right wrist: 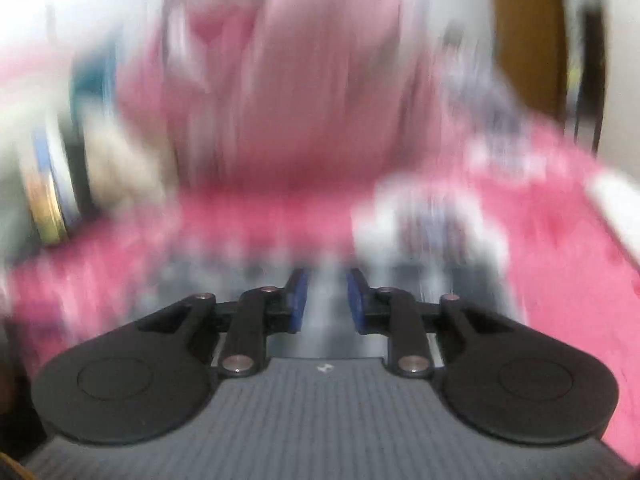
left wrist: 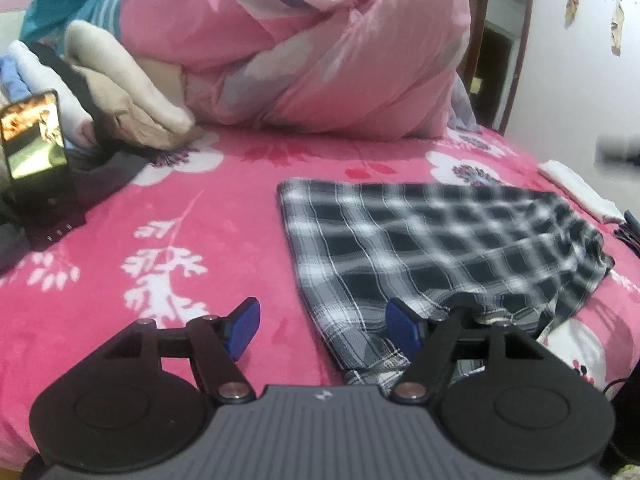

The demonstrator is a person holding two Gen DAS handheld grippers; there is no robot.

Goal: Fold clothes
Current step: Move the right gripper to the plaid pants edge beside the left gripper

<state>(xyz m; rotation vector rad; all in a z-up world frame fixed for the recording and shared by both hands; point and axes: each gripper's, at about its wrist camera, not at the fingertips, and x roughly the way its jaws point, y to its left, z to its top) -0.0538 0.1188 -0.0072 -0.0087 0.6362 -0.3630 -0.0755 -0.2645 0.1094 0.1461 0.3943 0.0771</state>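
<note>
The black-and-white plaid cloth garment [left wrist: 432, 248] lies flat on the pink floral fleece bed cover [left wrist: 192, 248], filling the right half of the left wrist frame. Its upper left edge is straight, as after a fold or a smoothing; the lower right runs ragged, with a flap hanging off. We judge it partly squared, though how many folds it holds we cannot tell.

Our left gripper [left wrist: 322, 330] sits at the garment's near corner in the bottom centre of the frame, jaws spread wide, one blue pad over bare cover and the other above the plaid edge. That straddle suits pinching the hem.

The right gripper [right wrist: 327, 302] shows in a badly smeared view; its jaws stand a little apart, with a grey blur between them. We cannot tell whether cloth is in that gap.

Further out, a bunched pink quilt [left wrist: 328, 60] fills the top of the left wrist frame. Beside it, at upper left, is a beige folded blanket [left wrist: 132, 92], and a lit phone on a dark stand [left wrist: 34, 134] stands at the left edge. A white folded cloth [left wrist: 580, 192] lies at the right edge, partly cut off.
</note>
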